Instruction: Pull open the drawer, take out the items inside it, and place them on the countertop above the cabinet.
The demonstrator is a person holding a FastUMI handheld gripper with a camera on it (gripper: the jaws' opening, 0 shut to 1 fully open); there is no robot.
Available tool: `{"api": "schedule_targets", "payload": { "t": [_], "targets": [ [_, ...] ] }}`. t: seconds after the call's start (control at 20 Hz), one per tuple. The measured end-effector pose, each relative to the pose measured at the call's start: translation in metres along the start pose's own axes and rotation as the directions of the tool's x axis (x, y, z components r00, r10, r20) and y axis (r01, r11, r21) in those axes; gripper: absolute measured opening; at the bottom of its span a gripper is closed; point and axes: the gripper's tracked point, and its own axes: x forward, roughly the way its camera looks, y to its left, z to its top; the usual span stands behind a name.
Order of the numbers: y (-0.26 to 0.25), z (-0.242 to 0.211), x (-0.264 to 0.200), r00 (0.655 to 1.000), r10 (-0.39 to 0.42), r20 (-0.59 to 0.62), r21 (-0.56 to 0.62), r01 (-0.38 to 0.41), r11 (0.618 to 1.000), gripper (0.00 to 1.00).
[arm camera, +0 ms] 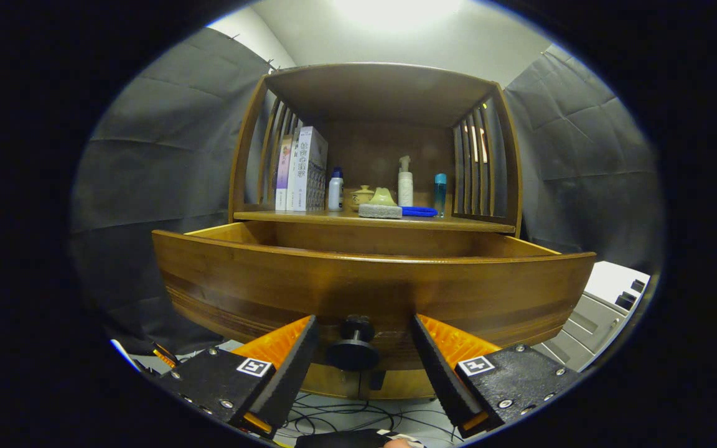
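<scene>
A wooden cabinet stands ahead with its drawer (371,280) pulled out toward me. The drawer's front panel hides what lies inside. A dark round knob (354,348) sticks out from the middle of the drawer front. My gripper (365,326) is open, one finger on each side of the knob, and neither finger touches it. The countertop (309,217) above the drawer carries a grey sponge (379,211) and a blue pen-like item (419,211) near its front edge.
Further back on the countertop stand books (301,168), a small white bottle (335,190), a little lidded pot (362,195), a white pump bottle (405,183) and a blue-capped vial (440,193). Slatted sides and a roof enclose that shelf. Cables (346,414) lie below; a grey unit (607,311) sits right.
</scene>
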Motion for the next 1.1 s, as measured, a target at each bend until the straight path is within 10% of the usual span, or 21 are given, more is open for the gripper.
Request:
{"api": "schedule_targets", "payload": {
  "t": [1.1],
  "targets": [
    [0.002, 0.012, 0.056, 0.999, -0.036, 0.004, 0.021, 0.036, 0.999, 0.95]
  ]
}}
